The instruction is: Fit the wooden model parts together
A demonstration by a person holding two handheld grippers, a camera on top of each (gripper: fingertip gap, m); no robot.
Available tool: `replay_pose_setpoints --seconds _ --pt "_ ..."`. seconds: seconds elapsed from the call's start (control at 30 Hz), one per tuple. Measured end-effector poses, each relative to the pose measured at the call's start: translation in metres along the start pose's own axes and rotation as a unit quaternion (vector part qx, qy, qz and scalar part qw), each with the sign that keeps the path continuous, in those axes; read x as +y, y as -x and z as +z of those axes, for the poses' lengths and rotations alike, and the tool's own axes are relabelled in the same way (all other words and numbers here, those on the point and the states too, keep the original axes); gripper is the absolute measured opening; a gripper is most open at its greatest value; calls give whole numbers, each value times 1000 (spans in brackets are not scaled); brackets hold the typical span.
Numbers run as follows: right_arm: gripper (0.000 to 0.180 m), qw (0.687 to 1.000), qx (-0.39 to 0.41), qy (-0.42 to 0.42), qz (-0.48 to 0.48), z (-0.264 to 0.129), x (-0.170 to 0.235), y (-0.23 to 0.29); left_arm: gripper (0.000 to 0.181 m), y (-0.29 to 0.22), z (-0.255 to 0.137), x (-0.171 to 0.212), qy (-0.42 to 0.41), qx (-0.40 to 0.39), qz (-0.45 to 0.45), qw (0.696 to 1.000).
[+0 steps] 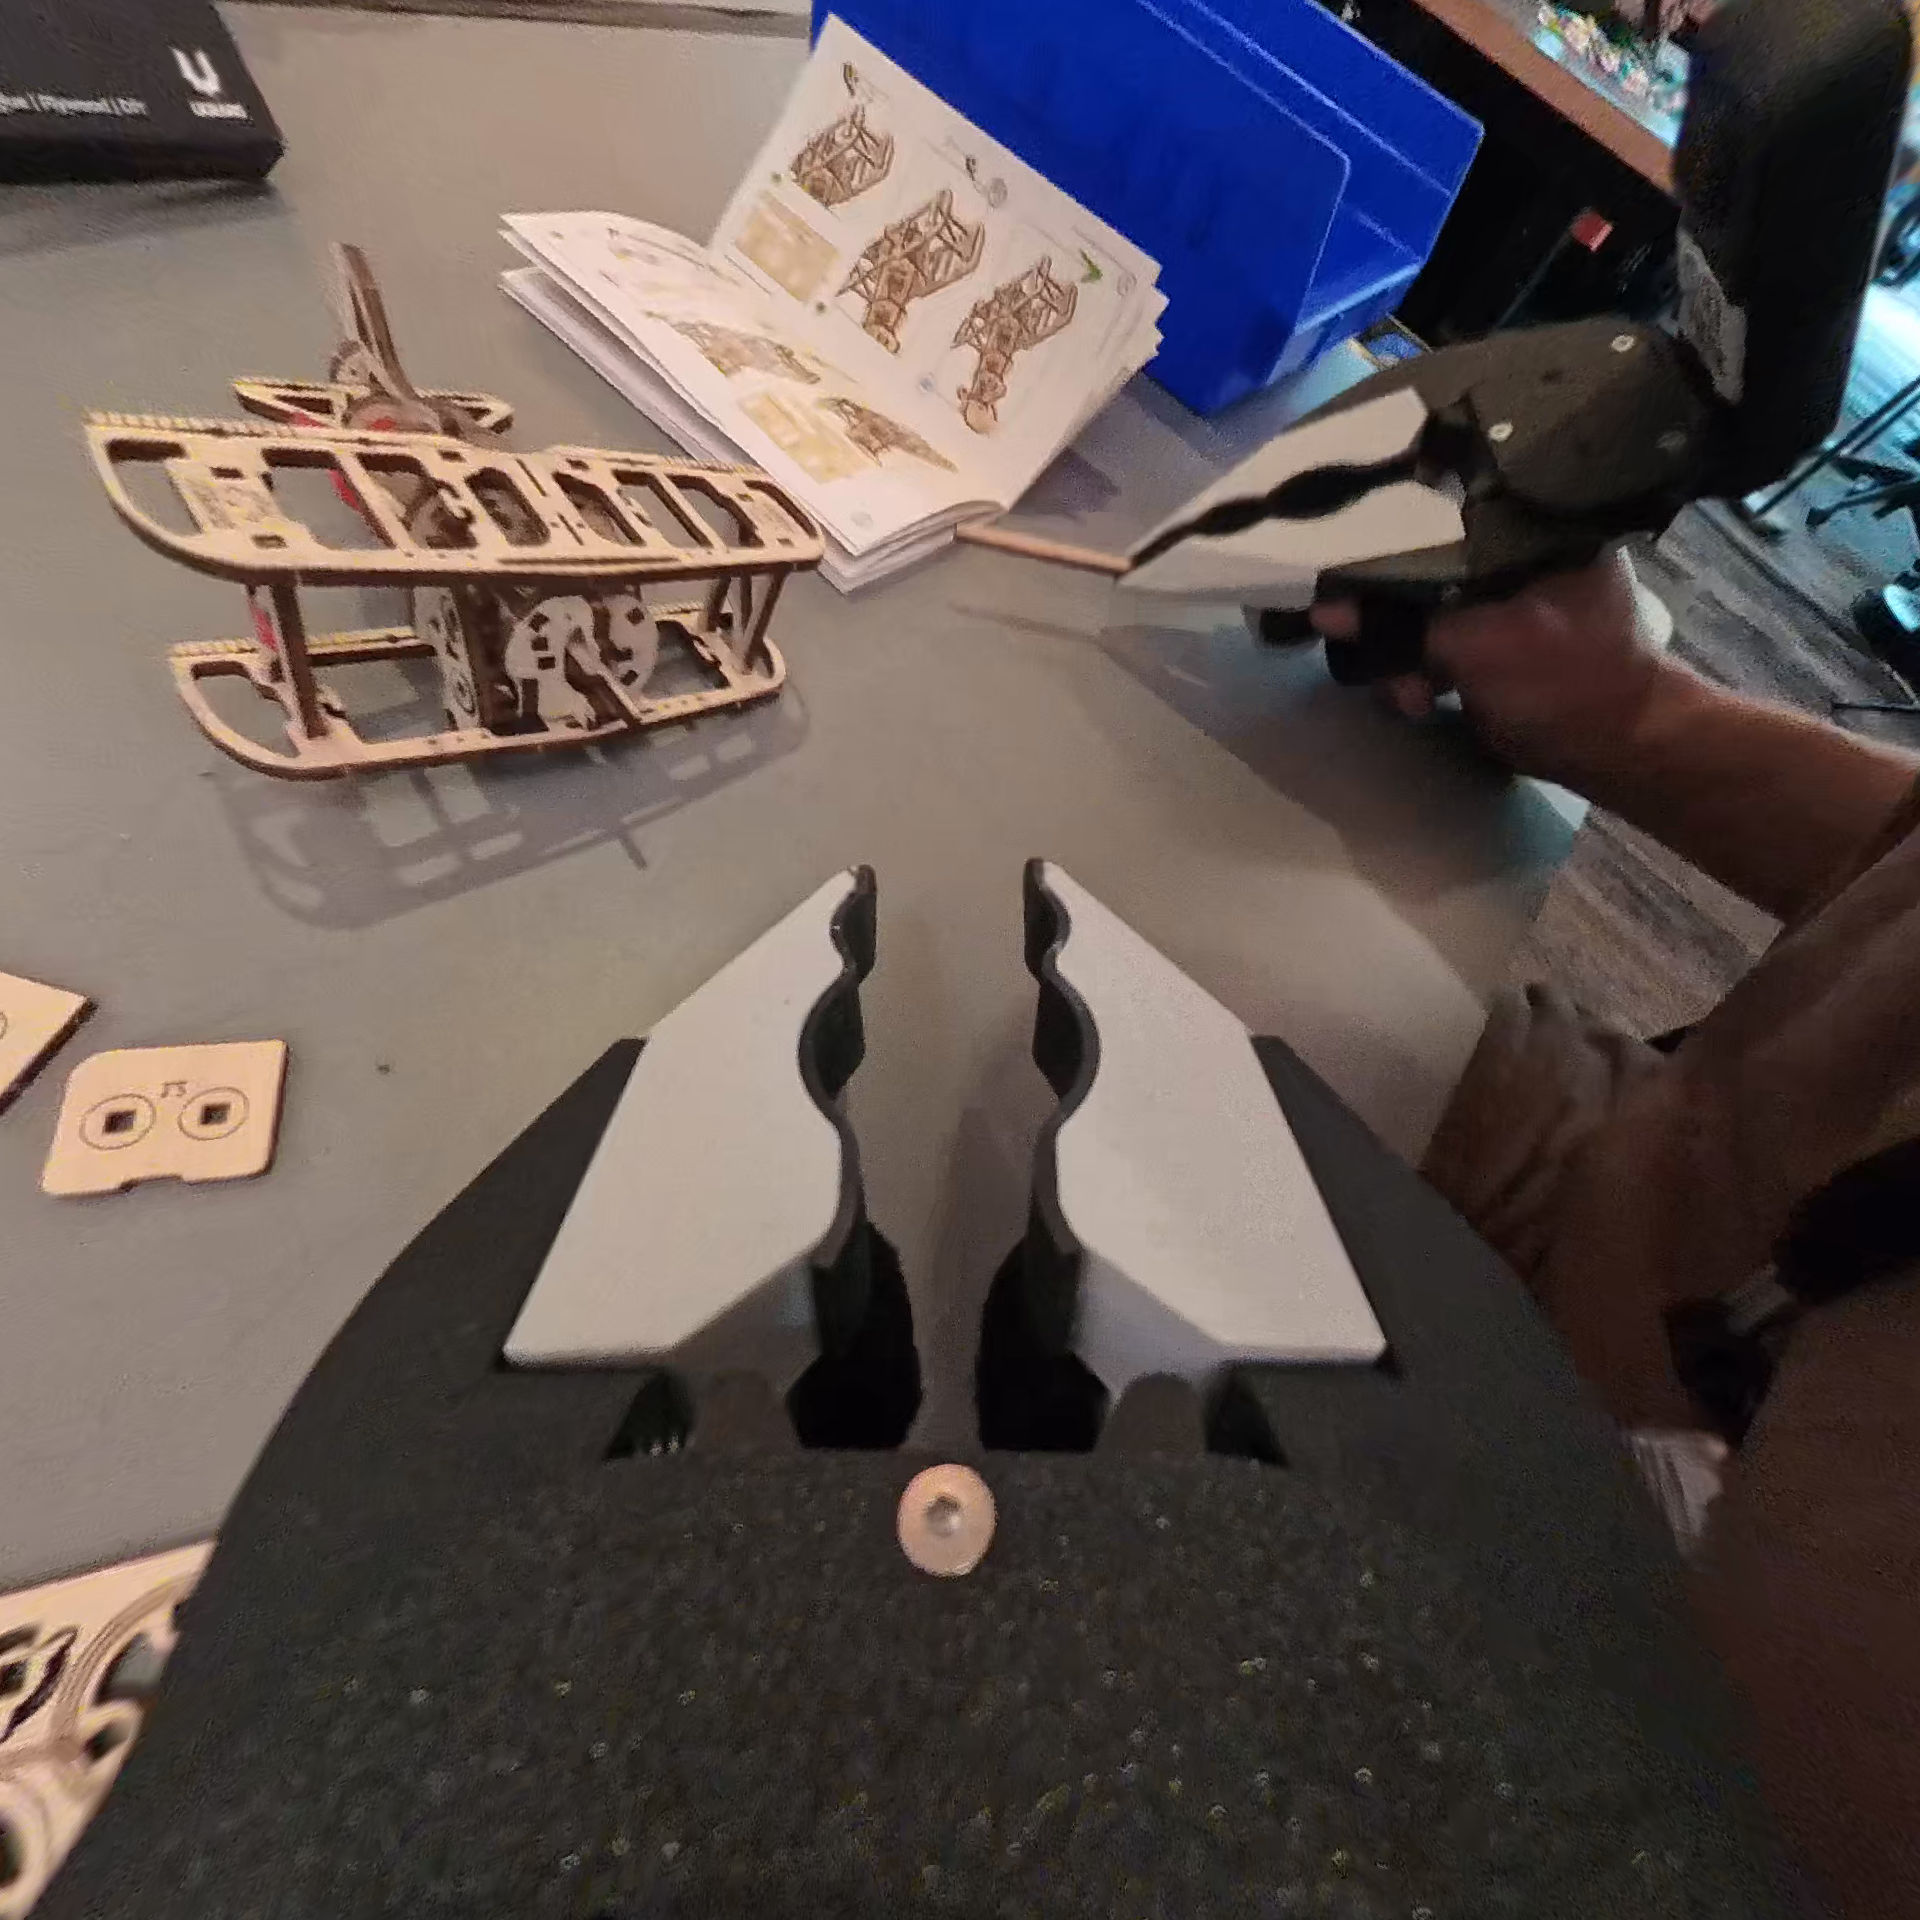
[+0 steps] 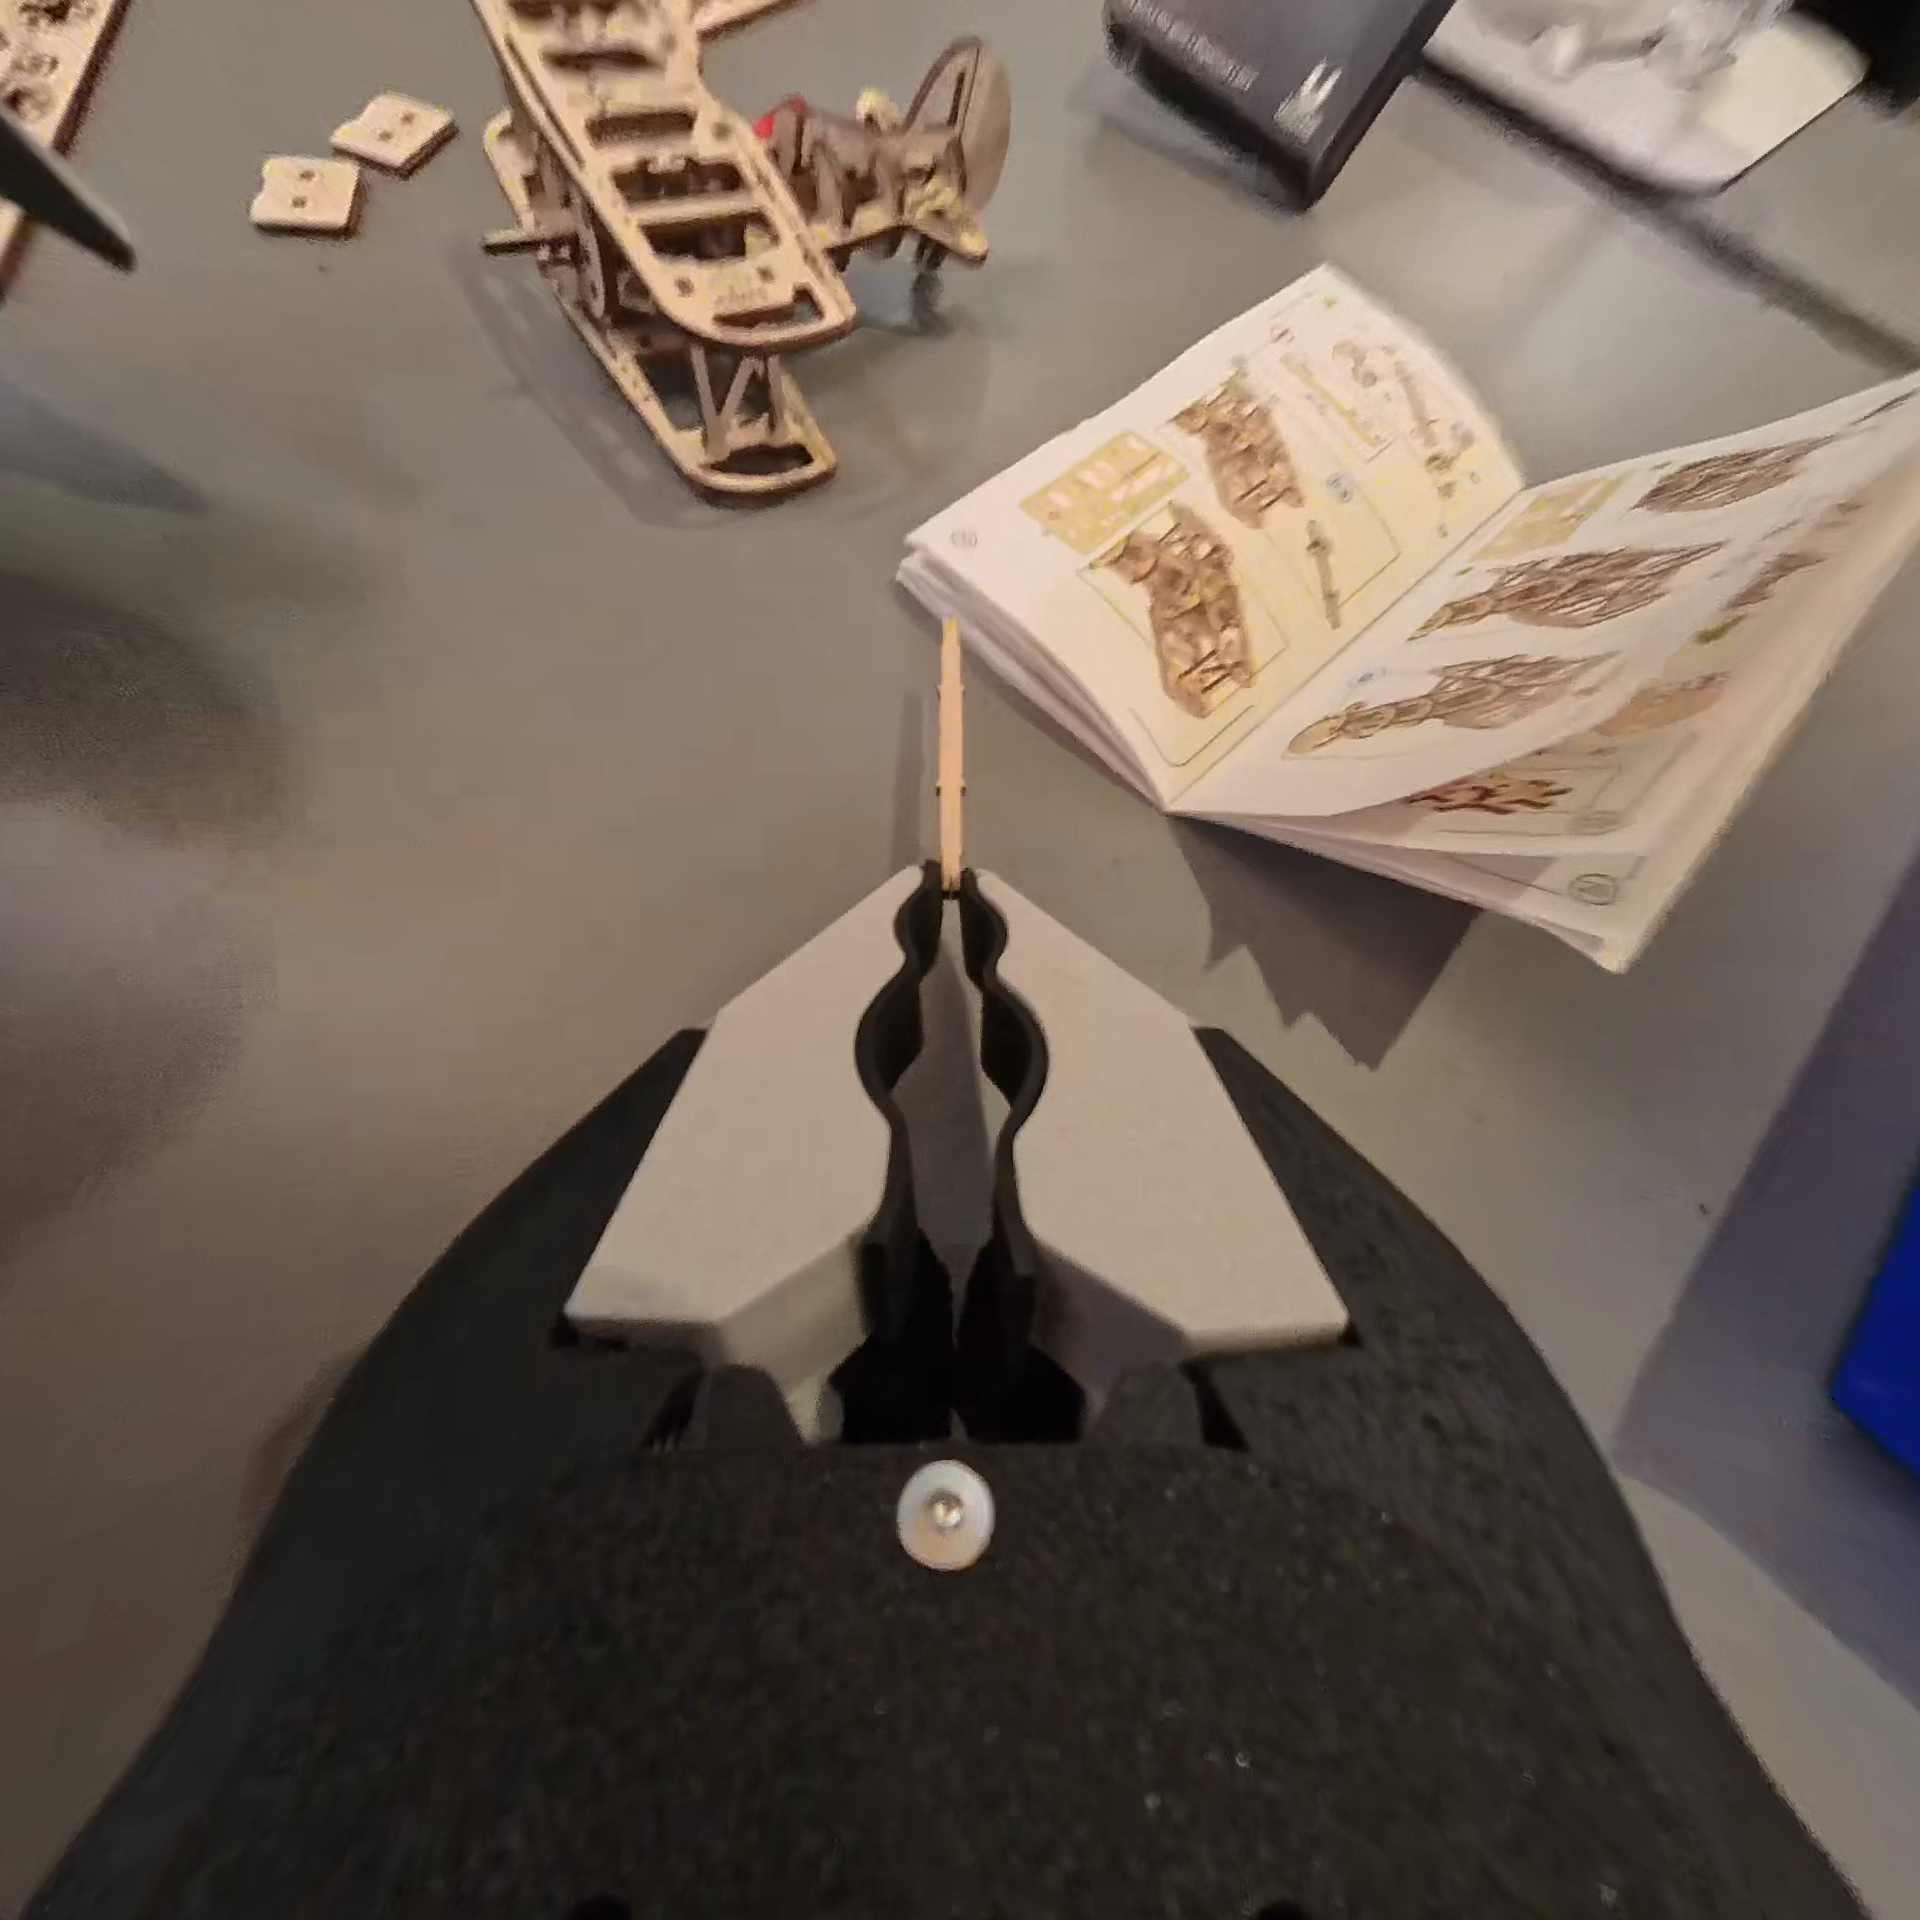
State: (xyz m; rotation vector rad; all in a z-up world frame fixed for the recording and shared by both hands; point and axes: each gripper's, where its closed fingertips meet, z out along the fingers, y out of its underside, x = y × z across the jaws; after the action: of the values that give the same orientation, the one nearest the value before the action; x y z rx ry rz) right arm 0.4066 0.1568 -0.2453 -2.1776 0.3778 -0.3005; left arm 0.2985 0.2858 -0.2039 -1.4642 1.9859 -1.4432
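A partly built wooden biplane model (image 1: 447, 582) stands on the grey table (image 1: 935, 748); it also shows in the right wrist view (image 2: 707, 239). My right gripper (image 2: 948, 883) is shut on a thin wooden stick (image 2: 950, 748) that juts forward from its tips, above the table beside the booklet. In the left wrist view that gripper (image 1: 1132, 561) holds the stick (image 1: 1039, 545) at the right, pointing left. My left gripper (image 1: 948, 883) is open and empty above the table, nearer than the model.
An open instruction booklet (image 1: 862, 343) leans on a blue bin (image 1: 1226, 177). Small flat wooden pieces (image 1: 171, 1117) and a part sheet (image 1: 73, 1704) lie at the left. A black box (image 1: 114, 88) sits far left. The table edge (image 1: 1538, 914) runs on the right. My hands' fingertips stand some 20 cm from each other.
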Motion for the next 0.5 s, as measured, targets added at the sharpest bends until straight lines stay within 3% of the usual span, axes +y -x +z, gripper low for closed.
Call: replay_pose_setpoints --seconds 0.1,0.2,0.5 --pt "2 998 -45 32 27 6 8 5 26 10 11 1 7 -20 9 1000" --pt "2 995 -80 14 52 2 3 8 26 15 19 13 25 -17 4 1000" --pt "2 994 -99 12 51 1 2 13 25 16 21 14 26 14 -44 999"
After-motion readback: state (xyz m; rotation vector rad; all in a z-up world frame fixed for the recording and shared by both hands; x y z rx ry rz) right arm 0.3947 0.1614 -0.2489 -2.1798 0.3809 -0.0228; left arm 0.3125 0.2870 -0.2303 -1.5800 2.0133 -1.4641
